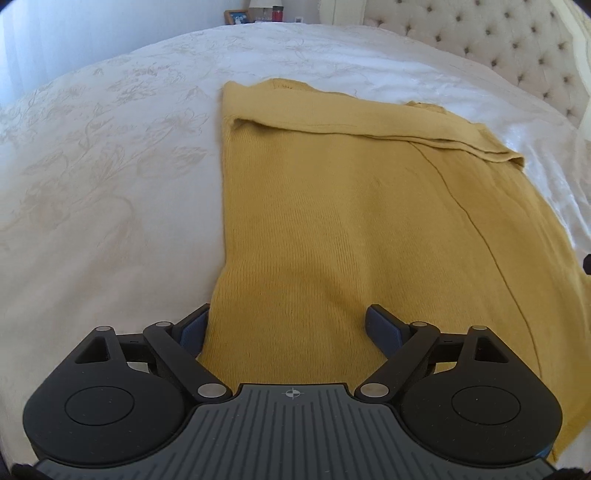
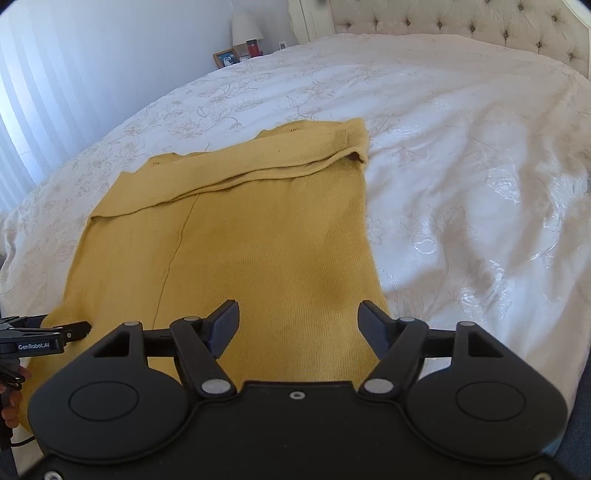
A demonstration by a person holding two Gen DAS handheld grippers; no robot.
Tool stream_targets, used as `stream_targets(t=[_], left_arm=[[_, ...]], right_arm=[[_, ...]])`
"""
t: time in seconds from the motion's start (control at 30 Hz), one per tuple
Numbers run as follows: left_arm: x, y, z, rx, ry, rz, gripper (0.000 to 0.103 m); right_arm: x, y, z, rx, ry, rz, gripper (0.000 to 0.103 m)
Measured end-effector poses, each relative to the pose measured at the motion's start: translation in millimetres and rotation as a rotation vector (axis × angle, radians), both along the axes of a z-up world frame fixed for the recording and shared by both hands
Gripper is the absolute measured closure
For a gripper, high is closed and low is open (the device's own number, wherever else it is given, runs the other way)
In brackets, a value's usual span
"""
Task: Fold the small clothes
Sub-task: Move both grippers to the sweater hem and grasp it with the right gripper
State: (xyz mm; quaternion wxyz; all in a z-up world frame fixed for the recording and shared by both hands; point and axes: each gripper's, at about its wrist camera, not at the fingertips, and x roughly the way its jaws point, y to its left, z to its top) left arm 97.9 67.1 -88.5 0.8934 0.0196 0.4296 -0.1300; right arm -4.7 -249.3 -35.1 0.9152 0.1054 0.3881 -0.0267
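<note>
A mustard-yellow knit garment (image 1: pixel 351 229) lies flat on the white bedspread (image 1: pixel 110 184), its sleeves folded in across the far end. My left gripper (image 1: pixel 288 325) is open and empty, hovering over the garment's near left corner. In the right wrist view the garment (image 2: pixel 240 240) fills the centre. My right gripper (image 2: pixel 299 321) is open and empty over the garment's near right corner. The left gripper (image 2: pixel 79 329) also shows at the left edge of the right wrist view, held by a hand.
A tufted cream headboard (image 2: pixel 461 22) stands at the far right. A nightstand with a lamp (image 2: pixel 245 27), a red jar (image 2: pixel 253 48) and a photo frame (image 2: pixel 225 57) stands beyond the bed. The bedspread (image 2: pixel 461 166) stretches wide to the right.
</note>
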Motion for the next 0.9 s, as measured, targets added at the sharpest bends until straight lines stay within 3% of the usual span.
stream_targets(t=[0.13,0.37,0.57,0.8,0.9], left_arm=[[-24,12,3,-0.018,0.026,0.031,0.016],[-60,7,1,0.047,0.036,0.001,0.016],[-82,6,0,0.046,0.018,0.003,0.015],[-84,1,-4,0.067,0.008,-0.005,0.007],[-85,1,-6,0.063,0.011,-0.014,0.002]], right_arm=[[-13,-3,-4,0.000,0.045,-0.005,0.025],[-30,-15,-15,0.005,0.172,-0.056,0.020],[-39,-33,-25,0.133,0.250,-0.109,0.018],[-35,-28,-35,0.169,0.313,-0.056,0.001],[-32,-21,-38,0.129,0.343,-0.034,0.000]])
